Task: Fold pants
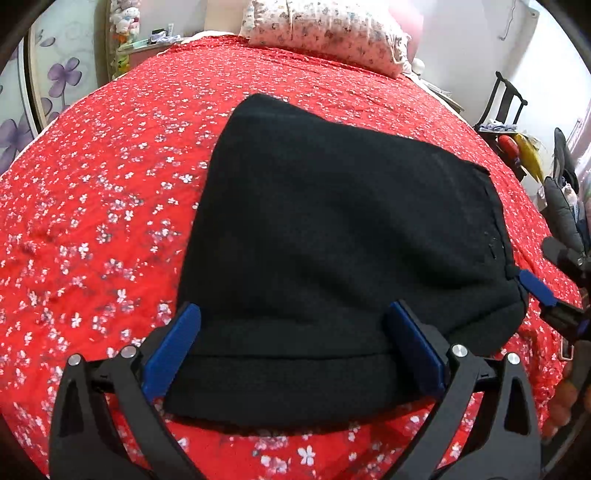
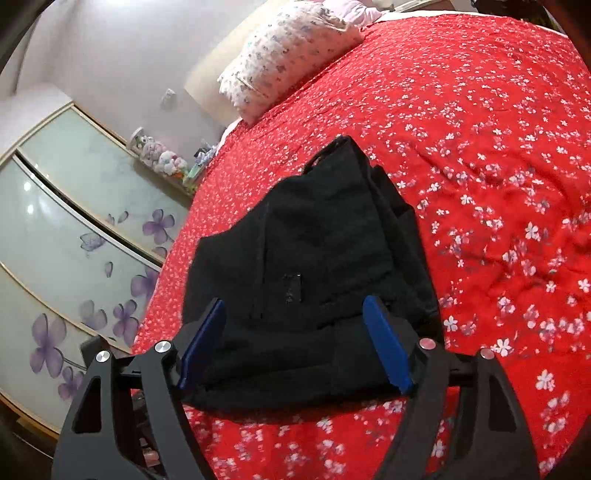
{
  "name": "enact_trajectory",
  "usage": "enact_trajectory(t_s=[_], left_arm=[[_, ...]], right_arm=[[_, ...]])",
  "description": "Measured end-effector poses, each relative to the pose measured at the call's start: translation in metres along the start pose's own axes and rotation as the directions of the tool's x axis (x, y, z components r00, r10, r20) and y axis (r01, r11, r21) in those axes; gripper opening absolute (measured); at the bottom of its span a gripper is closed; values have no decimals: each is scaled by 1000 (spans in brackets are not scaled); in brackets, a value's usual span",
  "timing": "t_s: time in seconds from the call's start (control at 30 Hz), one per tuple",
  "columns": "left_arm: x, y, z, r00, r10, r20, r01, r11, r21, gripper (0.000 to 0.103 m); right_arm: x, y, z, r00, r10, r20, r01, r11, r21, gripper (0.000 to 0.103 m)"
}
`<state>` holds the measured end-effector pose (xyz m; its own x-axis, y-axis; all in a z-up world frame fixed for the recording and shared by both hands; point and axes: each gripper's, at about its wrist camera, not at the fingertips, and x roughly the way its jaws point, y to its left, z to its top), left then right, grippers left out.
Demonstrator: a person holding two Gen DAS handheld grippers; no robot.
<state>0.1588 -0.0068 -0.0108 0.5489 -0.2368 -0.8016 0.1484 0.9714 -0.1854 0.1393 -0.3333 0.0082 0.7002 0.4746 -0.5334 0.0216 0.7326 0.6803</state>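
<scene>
Finishing this fold well, I judge, means letting the bundle lie undisturbed: both tools should back off low and straight so no blue finger drags the nearest hem, and any last tidying should be a light press along the thick near edge, not a fresh grab. Closest in the left wrist view, the left tool (image 1: 293, 343) has its jaws spread wide, the blue fingers (image 1: 171, 352) straddling the near edge of the black pants (image 1: 332, 236) without pinching the cloth; whether they touch the fabric or hover just above it I cannot tell. It points forward along the bed, roughly level and slightly downward over the near fold. The right tool (image 2: 295, 341) is likewise spread, holding nothing, and tilted so the room leans in its view; it faces the bundle's other side, and in the left view one of its blue fingertips (image 1: 537, 286) sits at the pants' right corner. The pants lie as a compact, layered rectangle on the red floral bedspread (image 1: 110, 206), the near edge doubled and thick, so the task looks almost done. Farther off, a floral pillow (image 1: 325, 33) rests at the head of the bed, well apart from the pants.
</scene>
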Motion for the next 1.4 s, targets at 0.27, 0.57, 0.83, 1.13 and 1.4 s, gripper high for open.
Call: enact_trajectory(t_s=[0.27, 0.57, 0.83, 1.13, 1.4], left_arm=[[-42, -34, -5, 981, 24, 190, -47, 992, 116, 101], [-2, -44, -14, 989, 119, 88, -130, 984, 124, 101], [-4, -45, -18, 989, 117, 93, -128, 983, 128, 101], [-33, -24, 36, 983, 53, 176, -63, 997, 53, 101], [9, -8, 118, 990, -101, 95, 104, 994, -25, 101]], right_arm=[[-32, 9, -20, 986, 164, 27, -163, 986, -35, 86], [-1, -3, -30, 998, 30, -51, -32, 999, -24, 94], [1, 1, -34, 998, 25, -59, -27, 999, -44, 96], [-2, 10, 14, 987, 157, -23, -157, 988, 16, 97], [47, 9, 56, 980, 173, -96, -165, 983, 84, 97]])
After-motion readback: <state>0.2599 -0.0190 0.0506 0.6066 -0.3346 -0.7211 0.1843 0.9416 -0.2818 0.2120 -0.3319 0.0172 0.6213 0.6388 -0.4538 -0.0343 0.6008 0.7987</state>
